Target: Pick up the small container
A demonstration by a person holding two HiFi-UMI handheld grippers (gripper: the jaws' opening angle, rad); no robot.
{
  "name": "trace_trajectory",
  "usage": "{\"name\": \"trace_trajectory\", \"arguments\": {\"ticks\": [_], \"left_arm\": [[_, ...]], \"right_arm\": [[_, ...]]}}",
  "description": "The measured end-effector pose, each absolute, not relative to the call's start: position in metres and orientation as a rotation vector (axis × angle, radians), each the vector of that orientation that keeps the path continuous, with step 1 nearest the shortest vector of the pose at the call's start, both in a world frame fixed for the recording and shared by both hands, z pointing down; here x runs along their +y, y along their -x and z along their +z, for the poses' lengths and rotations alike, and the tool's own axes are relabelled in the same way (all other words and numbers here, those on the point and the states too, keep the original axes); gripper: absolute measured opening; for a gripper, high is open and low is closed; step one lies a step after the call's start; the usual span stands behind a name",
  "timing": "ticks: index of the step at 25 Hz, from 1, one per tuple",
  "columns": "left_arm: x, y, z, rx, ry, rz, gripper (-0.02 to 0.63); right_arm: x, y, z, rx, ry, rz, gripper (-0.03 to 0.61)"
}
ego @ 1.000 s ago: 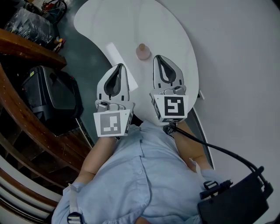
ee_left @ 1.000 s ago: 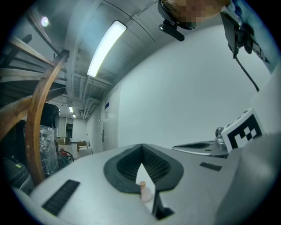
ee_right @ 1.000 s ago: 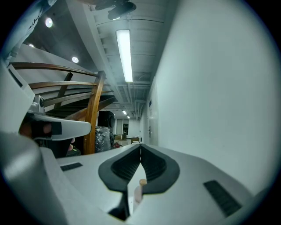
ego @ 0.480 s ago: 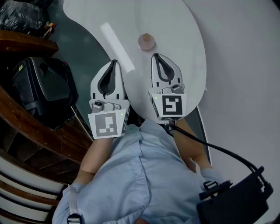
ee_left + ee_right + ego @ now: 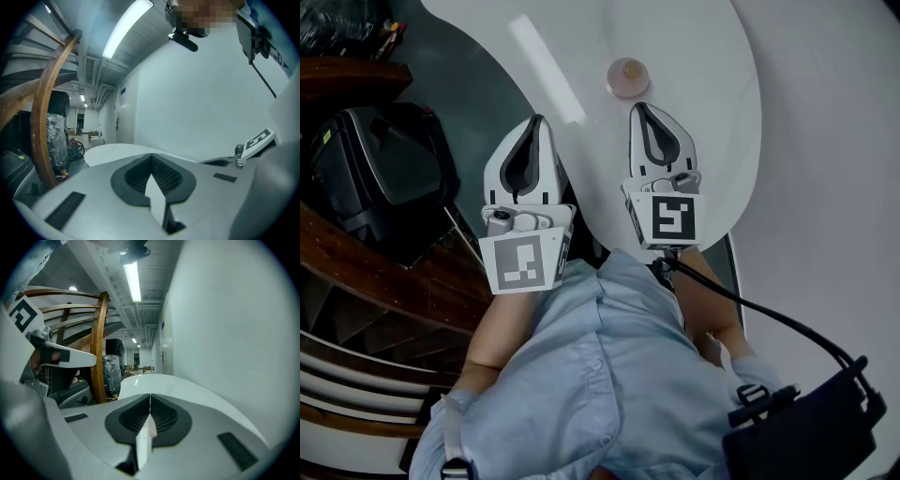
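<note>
Bright, even light from ceiling tubes (image 5: 126, 29). Tube glare streak on glossy table (image 5: 712, 94). Head view sharp, container (image 5: 627, 77) crisp. Gripper views fisheye, bent edges, black corners, teal cast, foreground soft.

White table (image 5: 708, 89); blk case (image 5: 380, 169) by wooden rail (image 5: 384, 281)

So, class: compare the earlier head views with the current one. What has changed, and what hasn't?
The left gripper has drifted left, widening its gap from the right gripper; the camera shifted too. Nothing was grasped or released: both stay shut and empty, and the small container still sits on the table just beyond the right gripper.
</note>
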State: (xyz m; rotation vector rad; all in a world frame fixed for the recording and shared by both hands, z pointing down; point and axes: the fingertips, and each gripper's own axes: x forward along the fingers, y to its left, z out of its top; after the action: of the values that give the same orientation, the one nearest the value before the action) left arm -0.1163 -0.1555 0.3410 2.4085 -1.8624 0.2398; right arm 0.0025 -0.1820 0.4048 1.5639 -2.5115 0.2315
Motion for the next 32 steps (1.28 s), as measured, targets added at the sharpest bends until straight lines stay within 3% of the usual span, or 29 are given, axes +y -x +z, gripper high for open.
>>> {"name": "trace_trajectory", "arguments": {"ticks": [2,3,4,5,6,32], "left_arm": [[-0.158,0.119,0.345,-1.852,-2.406,0.247,-0.002],[-0.16,0.12,0.347,-1.847,-2.406,0.25,-0.001],[-0.163,0.119,0.349,-1.842,-2.406,0.253,-0.002],[-0.166,0.118,0.351,-1.835,-2.406,0.257,-0.002],[-0.168,0.117,0.353,-1.827,-2.408,0.262,-0.002],[-0.209,0.128,0.37,-1.768,-2.377,0.31,-0.001]], "right_arm": [[-0.186,0.002,0.404,-2.543,-1.587,0.239,0.003],[-0.187,0.003,0.406,-2.551,-1.581,0.245,0.049],[-0.188,0.004,0.409,-2.554,-1.566,0.253,0.195],[-0.19,0.005,0.413,-2.548,-1.55,0.263,0.264],[-0.19,0.004,0.417,-2.537,-1.541,0.271,0.275],[-0.227,0.002,0.446,-2.441,-1.585,0.326,0.282]]}}
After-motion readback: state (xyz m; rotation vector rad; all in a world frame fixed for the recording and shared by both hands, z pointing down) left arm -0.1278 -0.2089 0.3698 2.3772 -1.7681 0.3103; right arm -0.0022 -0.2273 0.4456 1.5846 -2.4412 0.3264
